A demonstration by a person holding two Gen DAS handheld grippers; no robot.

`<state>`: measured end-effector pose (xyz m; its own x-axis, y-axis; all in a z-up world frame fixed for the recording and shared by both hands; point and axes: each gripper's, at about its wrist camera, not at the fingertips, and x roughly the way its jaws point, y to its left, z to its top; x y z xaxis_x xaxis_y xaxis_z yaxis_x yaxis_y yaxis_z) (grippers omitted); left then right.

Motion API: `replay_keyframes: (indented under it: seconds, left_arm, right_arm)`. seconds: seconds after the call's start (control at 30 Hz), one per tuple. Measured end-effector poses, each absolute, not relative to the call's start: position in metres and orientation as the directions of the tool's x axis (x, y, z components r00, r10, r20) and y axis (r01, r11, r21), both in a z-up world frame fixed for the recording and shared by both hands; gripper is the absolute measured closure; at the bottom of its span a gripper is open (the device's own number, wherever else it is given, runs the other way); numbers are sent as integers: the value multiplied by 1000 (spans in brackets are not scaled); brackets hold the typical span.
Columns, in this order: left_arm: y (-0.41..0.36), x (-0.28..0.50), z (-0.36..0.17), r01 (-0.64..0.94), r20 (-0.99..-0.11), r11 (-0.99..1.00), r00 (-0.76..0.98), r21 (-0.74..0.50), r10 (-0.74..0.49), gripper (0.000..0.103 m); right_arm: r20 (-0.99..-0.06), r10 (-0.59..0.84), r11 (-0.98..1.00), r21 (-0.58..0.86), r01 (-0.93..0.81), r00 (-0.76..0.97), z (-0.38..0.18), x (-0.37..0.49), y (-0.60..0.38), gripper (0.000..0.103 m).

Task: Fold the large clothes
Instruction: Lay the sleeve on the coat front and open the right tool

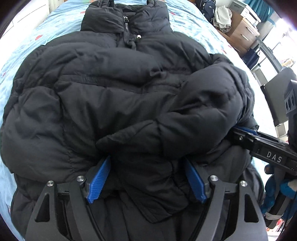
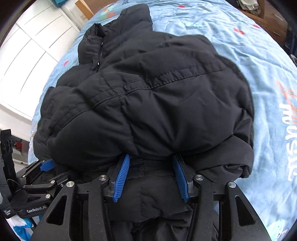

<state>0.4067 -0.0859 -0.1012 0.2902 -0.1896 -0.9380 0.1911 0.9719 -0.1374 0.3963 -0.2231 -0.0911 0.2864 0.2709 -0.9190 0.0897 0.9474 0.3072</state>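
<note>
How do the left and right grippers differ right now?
The left gripper stands wider open than the right gripper. The left sits at the middle of the black jacket's near edge, under a folded-in sleeve; the right sits nearer the jacket's side, over smoother quilted fabric. Both have blue pads, point down, and have jacket fabric between their fingers.

A bed covered by a light-blue printed sheet with red spots and white lettering (image 2: 269,77) fills the room's middle. White panelled wardrobe doors (image 2: 27,55) stand along 1 side. On the other side sits a brown wooden drawer cabinet (image 1: 243,31) with crumpled pale cloth (image 1: 222,16) on top, beside bright daylight from a window (image 1: 278,42).
</note>
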Motion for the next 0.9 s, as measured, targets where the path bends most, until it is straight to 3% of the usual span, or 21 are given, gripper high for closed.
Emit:
replay_keyframes:
  seconds: [0.23,0.43,0.63,0.9]
  left_arm:
    - [-90,407,-102,206,-940,970,285,-130,-186,20]
    - [-82,408,-60,200,-910,969,357,-145,-209,21]
    - [-76,429,-41,186,-892,971,399,-149,-213,21]
    - [-76,435,-78,218,-917,972,362,-93,-169,20]
  right_arm:
    - [-921,256,955,288,73,293,-96,393,-220,54]
    - [-913,262,957,288,39,313,-56,389,-217,54]
    - [-880,258,957,289,18,400,-17,409,-213,45]
    - [-915,236,956,280,92,328,-69,439,-203,37]
